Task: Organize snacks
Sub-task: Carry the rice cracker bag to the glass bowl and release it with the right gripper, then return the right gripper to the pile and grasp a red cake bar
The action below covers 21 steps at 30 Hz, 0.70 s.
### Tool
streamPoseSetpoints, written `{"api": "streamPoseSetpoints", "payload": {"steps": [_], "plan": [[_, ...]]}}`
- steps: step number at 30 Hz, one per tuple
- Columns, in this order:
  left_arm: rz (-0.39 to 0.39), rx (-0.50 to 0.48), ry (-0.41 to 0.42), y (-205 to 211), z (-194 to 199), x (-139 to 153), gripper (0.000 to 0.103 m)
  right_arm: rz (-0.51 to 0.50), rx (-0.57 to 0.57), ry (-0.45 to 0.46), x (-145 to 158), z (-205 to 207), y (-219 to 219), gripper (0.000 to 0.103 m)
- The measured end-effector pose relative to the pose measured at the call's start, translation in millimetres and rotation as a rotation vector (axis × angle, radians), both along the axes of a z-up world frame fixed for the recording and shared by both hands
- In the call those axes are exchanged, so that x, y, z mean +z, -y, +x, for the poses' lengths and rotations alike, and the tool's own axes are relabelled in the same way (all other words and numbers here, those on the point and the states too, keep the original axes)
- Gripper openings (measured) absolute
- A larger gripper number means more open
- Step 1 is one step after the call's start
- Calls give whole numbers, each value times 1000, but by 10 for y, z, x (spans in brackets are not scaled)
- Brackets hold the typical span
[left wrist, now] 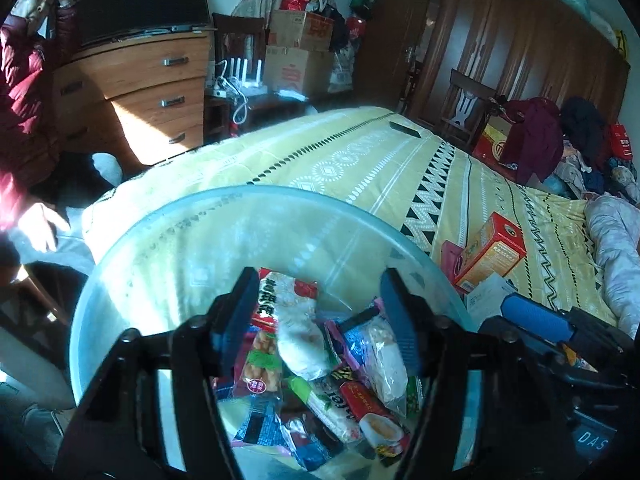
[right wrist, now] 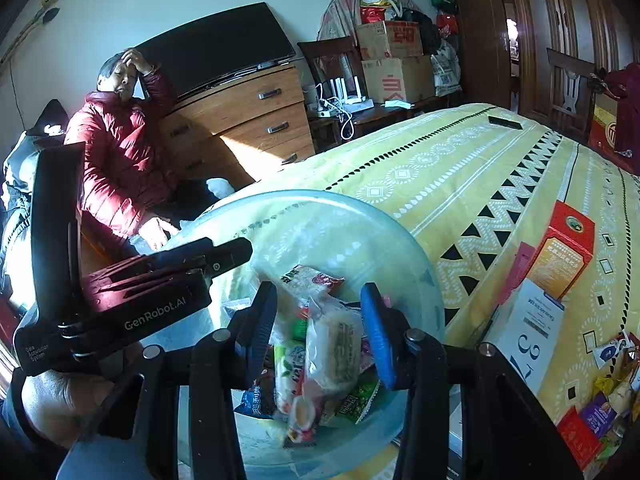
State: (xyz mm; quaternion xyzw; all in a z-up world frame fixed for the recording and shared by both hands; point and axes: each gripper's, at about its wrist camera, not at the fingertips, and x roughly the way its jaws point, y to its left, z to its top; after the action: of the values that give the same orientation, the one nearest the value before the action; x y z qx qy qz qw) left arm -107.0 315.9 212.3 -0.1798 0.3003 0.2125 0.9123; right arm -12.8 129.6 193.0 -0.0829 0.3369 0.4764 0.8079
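From the left wrist, the left hand-held gripper [left wrist: 320,316] is hanging open and empty over the clear tub [left wrist: 132,248] on the bed [left wrist: 360,160], where the snack packets [left wrist: 316,364] are piling up; a drop looks just made. From the right wrist, the right hand-held gripper [right wrist: 316,328] is also gaping over them, pads clear. Next, probably fetching the loose snacks [right wrist: 608,412] beside the "37" card [right wrist: 528,332]; the neighbouring tool is reading "GenRobot.AI".

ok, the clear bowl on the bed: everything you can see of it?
The bowl is round, wide and see-through with a pale blue tint, plastic by the look. It sits upright on the yellow patterned bedspread, near the bed's edge. A loose heap of wrapped snack packets lies in its bottom. Both hand-held grippers hover over it.
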Motion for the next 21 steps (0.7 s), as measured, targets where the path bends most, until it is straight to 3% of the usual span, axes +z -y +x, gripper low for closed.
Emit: {"api": "streamPoseSetpoints", "payload": {"steps": [1, 7, 21], "plan": [[32, 21, 16, 27, -28, 54, 81, 2, -4, 3, 16, -4, 15, 47], [148, 51, 62, 223, -73, 286, 89, 36, -41, 12, 110, -81, 326, 48], [286, 30, 143, 1016, -48, 572, 101, 104, -157, 40, 340, -271, 1326, 52]]}}
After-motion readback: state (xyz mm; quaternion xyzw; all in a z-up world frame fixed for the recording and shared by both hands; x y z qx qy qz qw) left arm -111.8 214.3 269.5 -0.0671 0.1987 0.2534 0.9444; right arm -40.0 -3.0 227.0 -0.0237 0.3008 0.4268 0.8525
